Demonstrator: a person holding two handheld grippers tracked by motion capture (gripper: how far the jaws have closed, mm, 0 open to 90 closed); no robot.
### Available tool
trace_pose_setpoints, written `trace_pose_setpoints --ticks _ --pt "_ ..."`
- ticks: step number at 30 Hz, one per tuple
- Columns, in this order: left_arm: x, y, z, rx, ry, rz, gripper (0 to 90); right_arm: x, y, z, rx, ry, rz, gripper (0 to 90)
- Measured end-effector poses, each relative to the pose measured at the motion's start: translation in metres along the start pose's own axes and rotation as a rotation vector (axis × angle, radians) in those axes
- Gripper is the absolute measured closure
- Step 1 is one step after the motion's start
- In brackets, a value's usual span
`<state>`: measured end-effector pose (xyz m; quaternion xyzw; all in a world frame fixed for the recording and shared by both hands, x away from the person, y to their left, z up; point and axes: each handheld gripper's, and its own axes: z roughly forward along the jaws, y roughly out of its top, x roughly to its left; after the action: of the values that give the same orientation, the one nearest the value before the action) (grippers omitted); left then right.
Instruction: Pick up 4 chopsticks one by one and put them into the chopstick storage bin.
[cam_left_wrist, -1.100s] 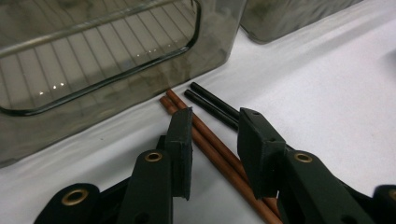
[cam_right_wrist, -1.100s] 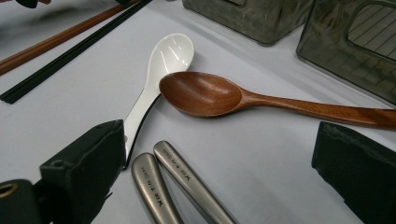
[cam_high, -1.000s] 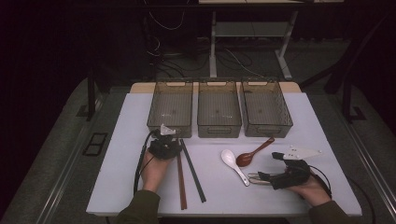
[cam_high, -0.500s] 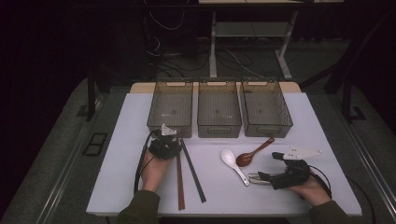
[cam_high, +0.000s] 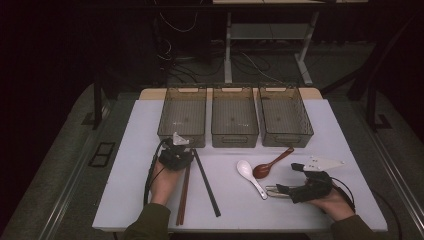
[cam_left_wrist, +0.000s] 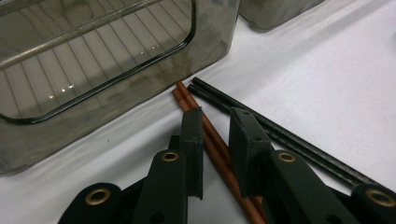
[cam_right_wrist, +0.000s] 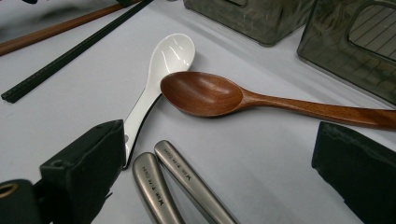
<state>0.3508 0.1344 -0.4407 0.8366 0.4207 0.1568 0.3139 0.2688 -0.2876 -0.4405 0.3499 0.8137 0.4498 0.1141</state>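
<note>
Two brown chopsticks (cam_left_wrist: 212, 140) lie on the white table (cam_high: 320, 130), their tips close to the left bin (cam_left_wrist: 93, 60). My left gripper (cam_left_wrist: 215, 114) is low over them, open, with one jaw on each side and narrow gaps left. A black pair of chopsticks (cam_left_wrist: 280, 140) lies just to their right. My right gripper (cam_right_wrist: 219, 154) is wide open around the ends of two metal sticks (cam_right_wrist: 163, 182). Beyond them lie a white ceramic spoon (cam_right_wrist: 161, 70) and a wooden spoon (cam_right_wrist: 210, 93). From above, the left gripper (cam_high: 177, 152) is near the left bin and the right gripper (cam_high: 287, 189) is at the front right.
Three grey see-through bins (cam_high: 235, 117) stand in a row at the back of the table, with nothing visible inside them. The brown chopsticks (cam_high: 182, 195) and the black pair (cam_high: 206, 182) run toward the front edge. Dark floor, cables and a desk frame lie behind the table.
</note>
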Motion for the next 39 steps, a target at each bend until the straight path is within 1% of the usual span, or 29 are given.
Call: trace_pose_setpoints --ticks 3,14,21,27,28,33,38,39 --pt "0.001 0.000 -0.001 0.003 0.002 0.000 75.2 0.000 0.000 0.000 0.000 0.000 -0.001 3.0" --pt "0.007 -0.003 -0.004 0.016 0.013 0.021 76.8 0.000 0.000 0.000 0.000 0.002 -0.002 3.0" --pt "0.011 -0.004 -0.005 0.024 0.034 0.033 78.0 0.000 0.000 0.000 0.000 0.003 -0.004 3.0" --pt "0.017 -0.006 -0.007 0.023 0.039 0.027 78.3 0.000 0.000 0.000 0.000 0.003 -0.004 3.0" --pt "0.018 -0.007 -0.008 0.029 0.041 0.033 78.3 0.000 0.000 0.000 0.000 0.003 -0.003 3.0" --pt "0.026 -0.010 -0.012 0.031 0.041 0.038 78.3 0.000 0.000 0.000 -0.001 0.003 -0.003 3.0" --pt "0.028 -0.012 -0.013 0.028 0.039 0.031 78.0 0.000 0.000 0.000 0.000 0.003 -0.004 3.0" --pt "0.028 -0.012 -0.013 0.027 0.042 0.031 75.9 0.000 0.000 0.000 0.001 0.003 -0.004 3.0"
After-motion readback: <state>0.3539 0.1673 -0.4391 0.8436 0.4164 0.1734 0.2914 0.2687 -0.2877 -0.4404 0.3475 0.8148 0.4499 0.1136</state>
